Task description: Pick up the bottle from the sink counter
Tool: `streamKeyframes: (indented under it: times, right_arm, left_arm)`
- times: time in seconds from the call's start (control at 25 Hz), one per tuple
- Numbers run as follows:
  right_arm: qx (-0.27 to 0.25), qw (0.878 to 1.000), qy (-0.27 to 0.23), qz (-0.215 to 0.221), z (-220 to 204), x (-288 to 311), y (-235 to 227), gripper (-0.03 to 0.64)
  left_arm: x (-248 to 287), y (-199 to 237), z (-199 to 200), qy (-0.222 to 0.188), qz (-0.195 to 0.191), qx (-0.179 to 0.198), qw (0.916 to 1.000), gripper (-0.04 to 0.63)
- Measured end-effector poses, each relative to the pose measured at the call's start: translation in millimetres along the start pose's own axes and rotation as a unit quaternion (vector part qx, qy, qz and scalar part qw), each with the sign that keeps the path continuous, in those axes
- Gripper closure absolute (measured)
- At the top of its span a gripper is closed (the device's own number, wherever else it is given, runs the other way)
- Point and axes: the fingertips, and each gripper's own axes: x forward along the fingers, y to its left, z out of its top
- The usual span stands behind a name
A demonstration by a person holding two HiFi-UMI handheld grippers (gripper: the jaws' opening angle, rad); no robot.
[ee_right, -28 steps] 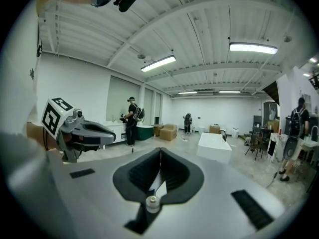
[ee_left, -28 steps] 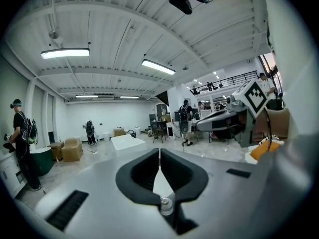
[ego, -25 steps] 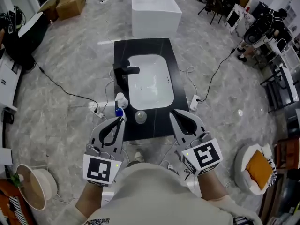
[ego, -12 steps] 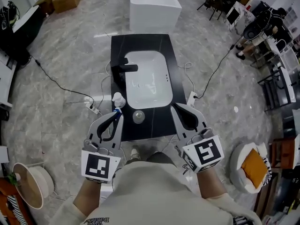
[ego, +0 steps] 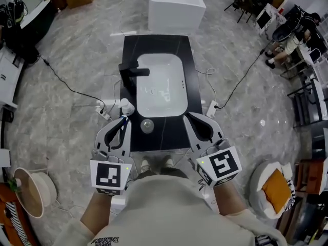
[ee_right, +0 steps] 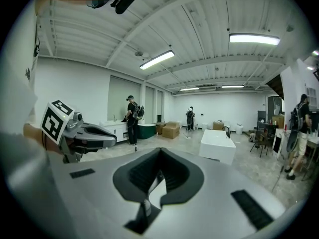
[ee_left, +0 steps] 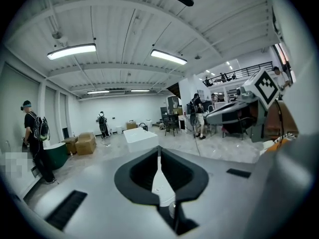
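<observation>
A small white bottle point(ego: 124, 106) with a blue lower part stands on the left rim of the black sink counter point(ego: 192, 86), beside the white basin point(ego: 160, 83) and near the black faucet point(ego: 130, 72). A round greyish object point(ego: 147, 125) sits on the counter's near strip. My left gripper point(ego: 124, 118) is shut and empty, its tips just on the near side of the bottle and above it. My right gripper point(ego: 186, 116) is shut and empty over the counter's near right edge. Both gripper views look out level across the room; the left gripper point(ee_left: 159, 148) and right gripper point(ee_right: 160, 151) show closed jaws.
A white bathtub point(ego: 177, 6) stands beyond the counter. Cables and power strips point(ego: 105, 114) lie on the marble floor at either side. A white round stand point(ego: 28, 199) is at the near left, an orange-cushioned seat point(ego: 277, 188) at the near right. People stand far off.
The person has stepped closer: the counter sits nearer beneath both grippers and shoes show at its near edge. Both grippers stay shut and empty.
</observation>
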Motion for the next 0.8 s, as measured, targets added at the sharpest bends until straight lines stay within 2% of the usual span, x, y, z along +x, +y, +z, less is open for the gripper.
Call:
streamKeyframes:
  times: [0.2, 0.32, 0.48, 0.64, 0.8]
  right_arm:
    - [0.001, 1.000, -0.008, 0.011, 1.1, -4.9, -7.7, 0.620]
    - [0.002, 1.000, -0.017, 0.013, 3.7, -6.1, -9.6, 0.620]
    - [-0.002, 1.000, -0.014, 0.023, 0.7, -0.8, -10.4, 0.620]
    - [0.001, 1.000, -0.012, 0.021, -3.9, 5.7, -15.1, 0.620]
    - [0.004, 1.000, 0.007, 0.023, -15.3, 17.7, -17.5, 0.620]
  left_arm:
    - [1.3, -8.8, 10.4, -0.006, 0.001, -0.013, 0.9999, 0.564]
    - [6.5, -14.1, 16.0, -0.015, -0.009, -0.015, 0.9997, 0.463]
    - [18.0, -27.1, 17.9, -0.034, -0.023, -0.010, 0.9991, 0.362]
    - [37.4, -36.0, 2.3, -0.025, -0.029, 0.000, 0.9993, 0.283]
    - [61.2, -38.5, -22.9, -0.006, -0.032, 0.001, 0.9995, 0.249]
